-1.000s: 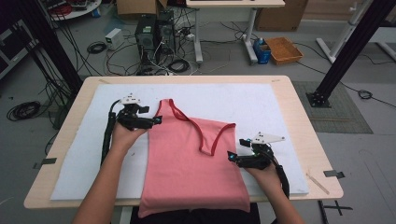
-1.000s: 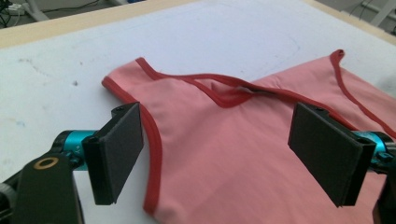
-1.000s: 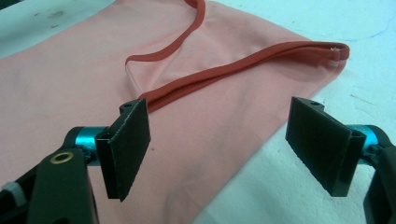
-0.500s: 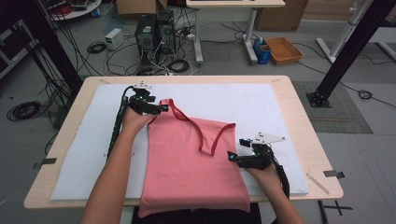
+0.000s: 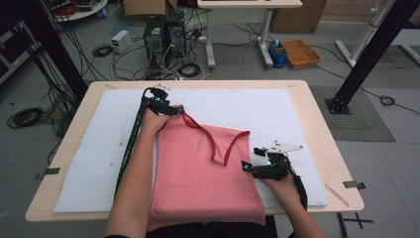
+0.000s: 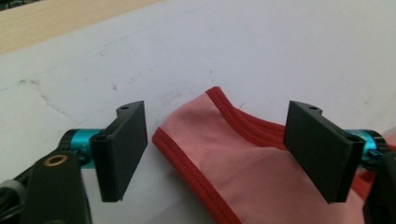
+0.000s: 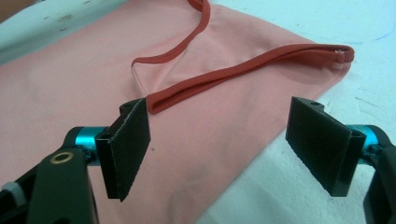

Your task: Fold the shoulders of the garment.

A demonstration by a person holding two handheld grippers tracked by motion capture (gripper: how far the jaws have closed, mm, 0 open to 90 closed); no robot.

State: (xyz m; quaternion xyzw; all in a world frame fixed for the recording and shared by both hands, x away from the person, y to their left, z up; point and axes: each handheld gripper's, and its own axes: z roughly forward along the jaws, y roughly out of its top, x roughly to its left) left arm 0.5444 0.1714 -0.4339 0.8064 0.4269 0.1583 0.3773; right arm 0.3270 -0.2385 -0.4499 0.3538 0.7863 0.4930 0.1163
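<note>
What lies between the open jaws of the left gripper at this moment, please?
In the left gripper view, the red-edged shoulder corner of the pink top lies between the left gripper's open jaws, untouched by either.

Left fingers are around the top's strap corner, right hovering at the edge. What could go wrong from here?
1. The left gripper, its jaws just closing, may pinch only the red trim of the pink top and slip off.
2. The right gripper is open over the hem; closing low could snag the white mat.
3. The loose strap may tangle.
</note>
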